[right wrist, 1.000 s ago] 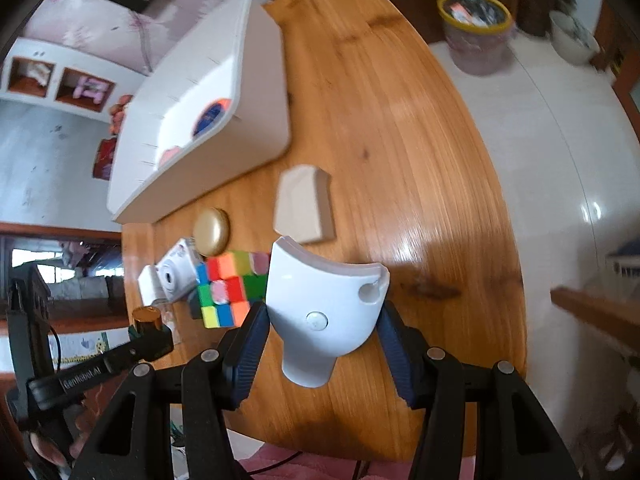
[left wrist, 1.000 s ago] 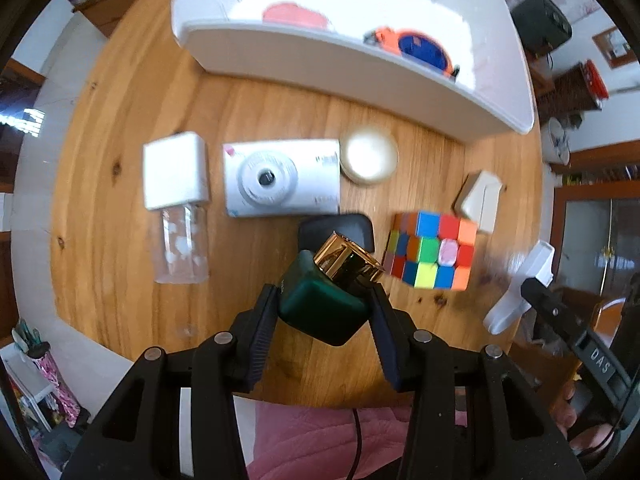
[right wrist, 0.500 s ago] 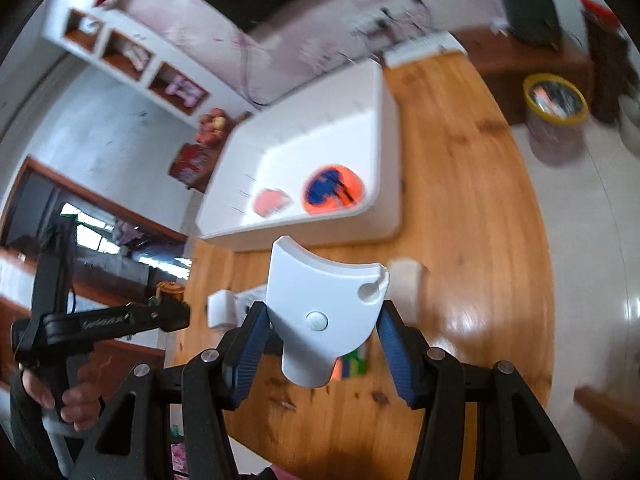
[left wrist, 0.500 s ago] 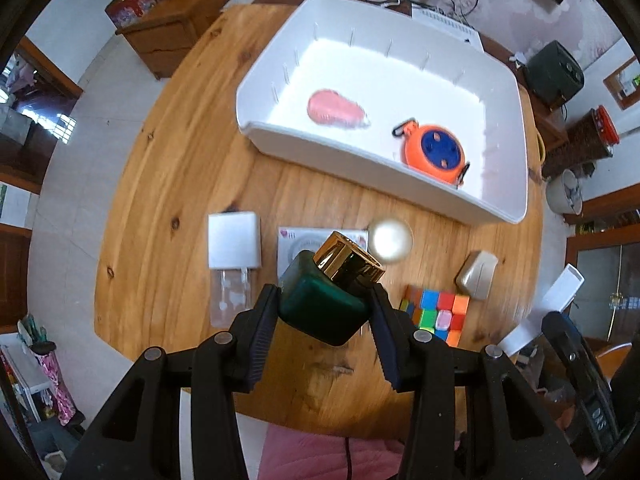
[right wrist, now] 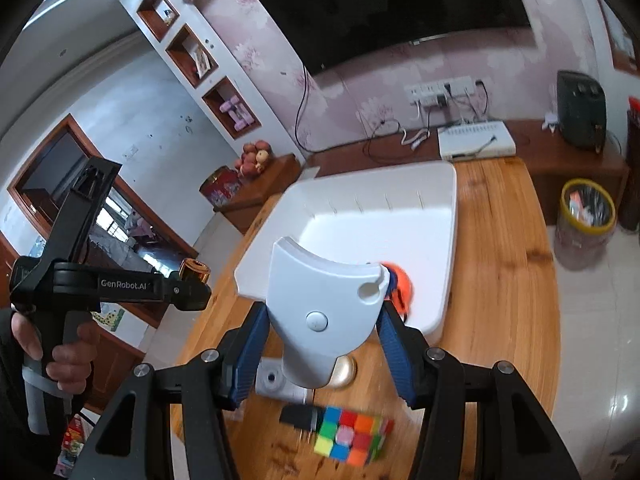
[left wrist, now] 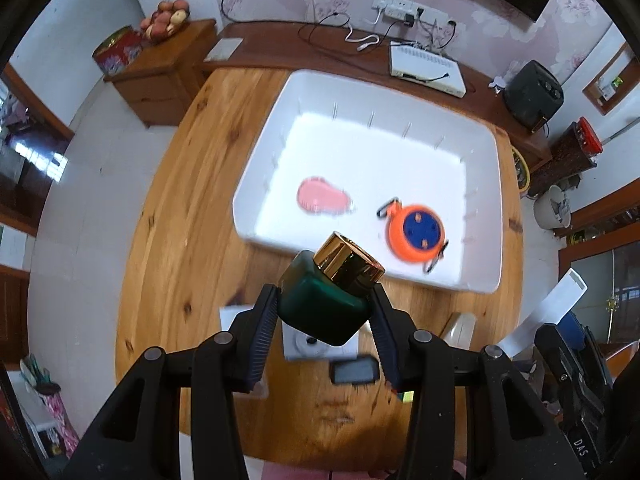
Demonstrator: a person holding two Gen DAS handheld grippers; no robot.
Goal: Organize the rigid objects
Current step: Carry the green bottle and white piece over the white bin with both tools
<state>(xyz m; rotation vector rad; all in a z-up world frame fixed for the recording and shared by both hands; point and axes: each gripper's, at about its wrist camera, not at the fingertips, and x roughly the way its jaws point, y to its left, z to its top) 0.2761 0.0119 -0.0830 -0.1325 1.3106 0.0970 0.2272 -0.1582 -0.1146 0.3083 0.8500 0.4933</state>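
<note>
My left gripper point(left wrist: 325, 312) is shut on a dark green bottle with a gold cap point(left wrist: 326, 304), held high above the round wooden table point(left wrist: 180, 240). My right gripper point(right wrist: 320, 340) is shut on a white curved plastic piece point(right wrist: 320, 304), also held high. The white bin point(left wrist: 476, 152) lies beyond both; it holds a pink object point(left wrist: 320, 200) and an orange and blue cable reel point(left wrist: 416, 234). The bin also shows in the right wrist view point(right wrist: 380, 216). The left gripper with the gold cap shows at the left of the right wrist view point(right wrist: 192, 280).
On the table near me lie a colourful puzzle cube point(right wrist: 352, 436), a white camera point(right wrist: 276, 380), a gold round disc point(right wrist: 344, 374), a small black box point(right wrist: 300, 416) and a beige block point(left wrist: 460, 328). A sideboard with cables point(left wrist: 320, 40) stands behind the table.
Both grippers have risen and tilted up with their objects still held. The table items have dropped lower in view and the bin's inside and the room now show.
</note>
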